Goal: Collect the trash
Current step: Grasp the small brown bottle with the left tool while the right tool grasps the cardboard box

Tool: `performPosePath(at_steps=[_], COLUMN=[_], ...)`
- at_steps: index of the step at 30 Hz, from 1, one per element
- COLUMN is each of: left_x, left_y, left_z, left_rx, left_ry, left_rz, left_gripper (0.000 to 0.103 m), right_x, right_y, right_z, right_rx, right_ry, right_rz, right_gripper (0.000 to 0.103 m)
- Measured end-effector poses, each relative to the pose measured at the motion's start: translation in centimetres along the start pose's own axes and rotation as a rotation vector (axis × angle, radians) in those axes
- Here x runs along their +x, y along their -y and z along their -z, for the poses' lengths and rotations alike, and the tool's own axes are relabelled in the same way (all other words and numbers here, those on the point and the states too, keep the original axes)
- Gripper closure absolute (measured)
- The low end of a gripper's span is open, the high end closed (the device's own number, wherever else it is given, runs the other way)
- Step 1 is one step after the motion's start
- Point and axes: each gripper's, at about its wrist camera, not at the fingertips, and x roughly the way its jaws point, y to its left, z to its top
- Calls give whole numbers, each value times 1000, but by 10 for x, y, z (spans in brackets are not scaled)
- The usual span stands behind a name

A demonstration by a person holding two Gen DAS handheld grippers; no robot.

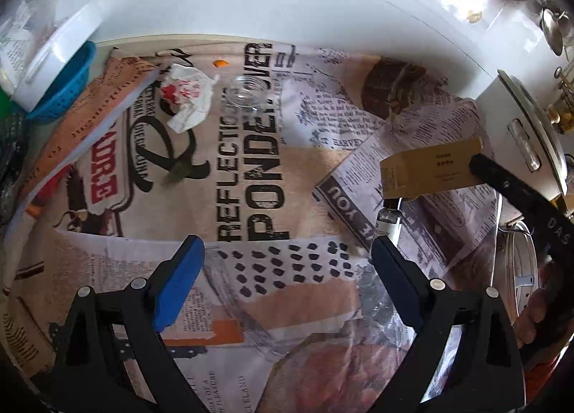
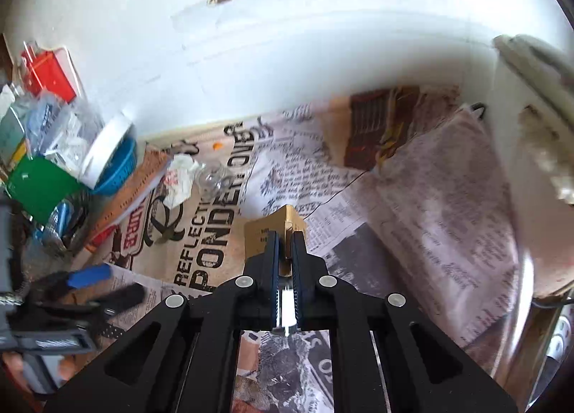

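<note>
Above the newsprint, right claw [image 2: 285,251] pinches a tan carton [image 2: 267,233]; left claw [image 1: 287,276] spread.

Bare newsprint-patterned tablecloth [image 1: 251,176] lies open below the crumpled white red-printed wrapper [image 1: 188,95]. Just right of the wrapper stands a clear glass cup [image 1: 247,90]; left of it, a blue perforated plastic basket [image 1: 62,90] and an orange-covered notebook [image 1: 93,119] block the way.

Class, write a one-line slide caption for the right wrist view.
Right gripper clamps a small tan cardboard box above a newspaper-covered table.
</note>
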Motion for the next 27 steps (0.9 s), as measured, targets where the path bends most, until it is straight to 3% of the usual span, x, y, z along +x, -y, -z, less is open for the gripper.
performPosePath(at_steps=[6,14,19,23,25,27], left_x=[38,88,111,110,106,100], left_y=[58,120,122,118,116,114], left_z=[-2,3,6,10,15,22], left_rx=[90,283,295,276,270,254], left_ry=[-60,-101,-142,-125,-113,-98], left_rz=[87,60,14,2,-1,-19], left_gripper=[10,30,56,65,75,76], right_x=[-39,-63,-74,-82,-86,-90], right_y=[25,61,75,79,80,80], right_z=[2,17,25,31,32,33], right_rx=[42,102,128,129,122,117], right_ry=[63,75,77,83,88,93], right_rz=[58,116,118,104,94,81], right_gripper=[97,97,97,97,97,97])
